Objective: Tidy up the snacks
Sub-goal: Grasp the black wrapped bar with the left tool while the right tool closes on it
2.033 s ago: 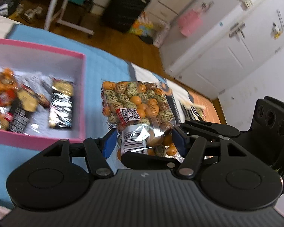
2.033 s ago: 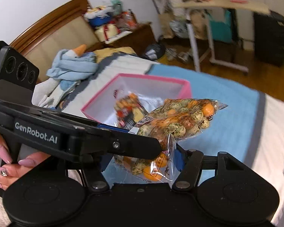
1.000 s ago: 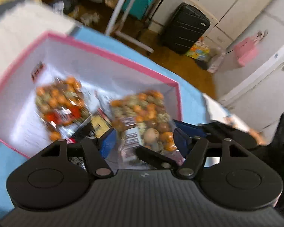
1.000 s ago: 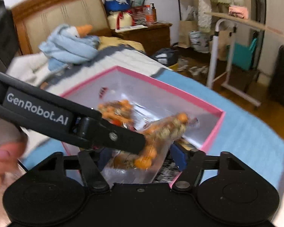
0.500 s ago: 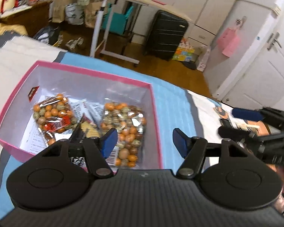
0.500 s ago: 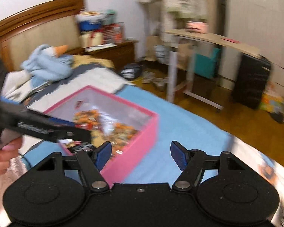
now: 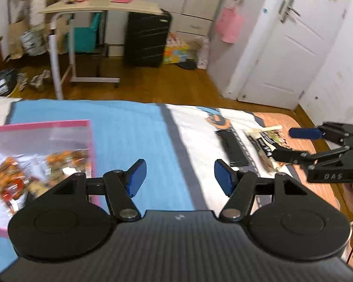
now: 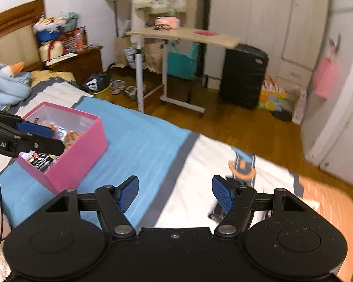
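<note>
A pink box (image 8: 82,150) stands on the blue part of the bed cover and holds bags of orange and green snacks (image 7: 63,162) and dark packets. My left gripper (image 7: 178,177) is open and empty, to the right of the box (image 7: 47,125). My right gripper (image 8: 175,193) is open and empty over the white part of the cover. In the left wrist view it (image 7: 291,144) hovers by a dark snack packet (image 7: 266,149) and a black packet (image 7: 234,149) lying there.
The bed ends at a wooden floor (image 8: 235,127). A rolling side table (image 8: 181,37), a black suitcase (image 8: 243,75) and white cupboards (image 7: 289,47) stand beyond it. A blue plush toy (image 8: 7,84) lies by the headboard.
Both grippers carried the bag of orange and green snacks into the pink box, let it go there, opened, and swung right. The right gripper now hangs over the loose packets.
</note>
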